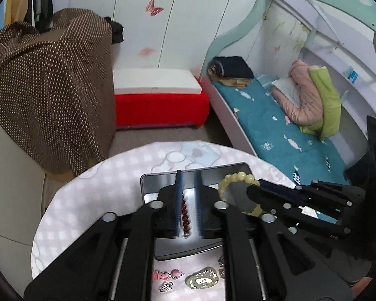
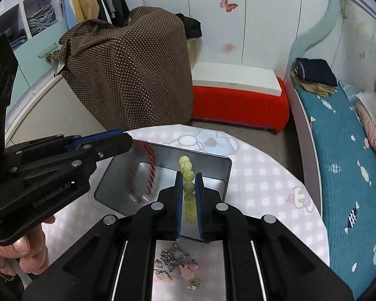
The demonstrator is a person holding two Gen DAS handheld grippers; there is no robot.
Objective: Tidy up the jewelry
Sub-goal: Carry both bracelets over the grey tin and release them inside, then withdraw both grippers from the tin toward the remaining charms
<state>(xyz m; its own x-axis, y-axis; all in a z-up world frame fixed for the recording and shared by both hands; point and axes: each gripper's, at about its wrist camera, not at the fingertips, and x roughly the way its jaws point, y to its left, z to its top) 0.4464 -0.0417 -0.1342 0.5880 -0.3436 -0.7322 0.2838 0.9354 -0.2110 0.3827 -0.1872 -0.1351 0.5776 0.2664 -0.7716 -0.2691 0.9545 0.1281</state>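
Observation:
A silver metal tray (image 1: 150, 183) (image 2: 213, 165) sits on a round table with a pale checked cloth (image 1: 87, 200) (image 2: 263, 175). My left gripper (image 1: 188, 175) is shut on a dark red bead bracelet (image 1: 185, 213) and holds it over the tray; the bracelet hangs blurred in the right wrist view (image 2: 148, 173). My right gripper (image 2: 188, 175) is shut on a pale yellow bead bracelet (image 2: 189, 188) over the tray; that bracelet also shows in the left wrist view (image 1: 234, 178). The two grippers are side by side.
Loose charms, a pink pendant (image 1: 175, 273) and a pale oval piece (image 1: 201, 279) lie on the cloth near the tray's front edge, with a chain and pink charms (image 2: 178, 263). Behind stand a brown dotted cover (image 2: 127, 70), a red stool (image 2: 240, 102) and a bed (image 1: 275, 125).

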